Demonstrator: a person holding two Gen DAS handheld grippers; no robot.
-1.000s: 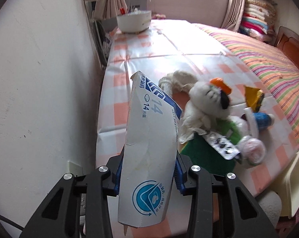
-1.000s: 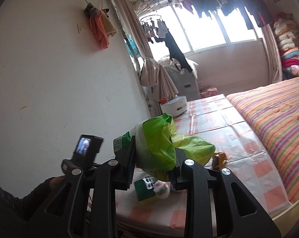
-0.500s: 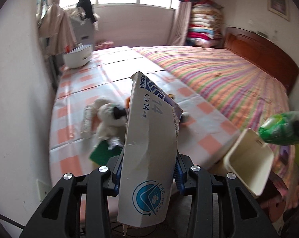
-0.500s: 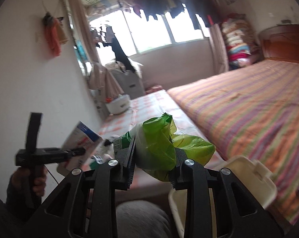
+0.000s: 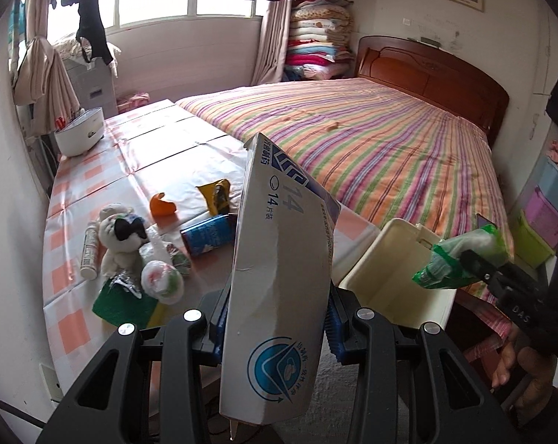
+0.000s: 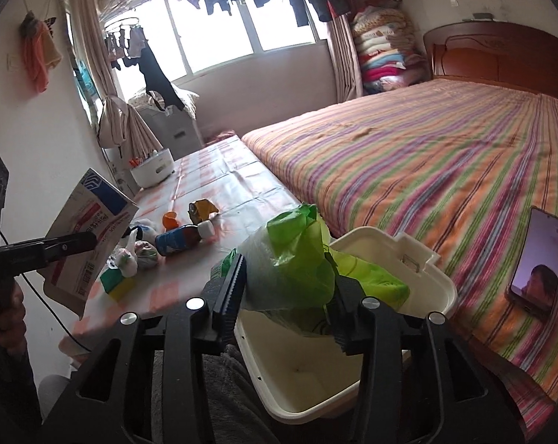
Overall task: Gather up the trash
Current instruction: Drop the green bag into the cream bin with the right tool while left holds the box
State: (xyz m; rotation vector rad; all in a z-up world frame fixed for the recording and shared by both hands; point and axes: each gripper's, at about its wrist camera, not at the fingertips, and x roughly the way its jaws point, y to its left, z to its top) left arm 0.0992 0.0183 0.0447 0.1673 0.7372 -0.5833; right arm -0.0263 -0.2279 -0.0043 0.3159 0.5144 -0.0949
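The left gripper (image 5: 277, 327) is clamping one creased white-and-blue carton (image 5: 279, 285), the right gripper (image 6: 288, 296) is pinching one crumpled, seemingly plastic green bag (image 6: 297, 259) above one cream bin (image 6: 397, 259).

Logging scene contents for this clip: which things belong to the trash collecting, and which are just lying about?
Job: white box in left gripper; green bag in right gripper; cream bin; bottle, orange peel, yellow wrapper.
Lying about: phone, plush toy, white pot.

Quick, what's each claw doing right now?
Left gripper: closed on the white medicine box.
Right gripper: closed on the green plastic bag.
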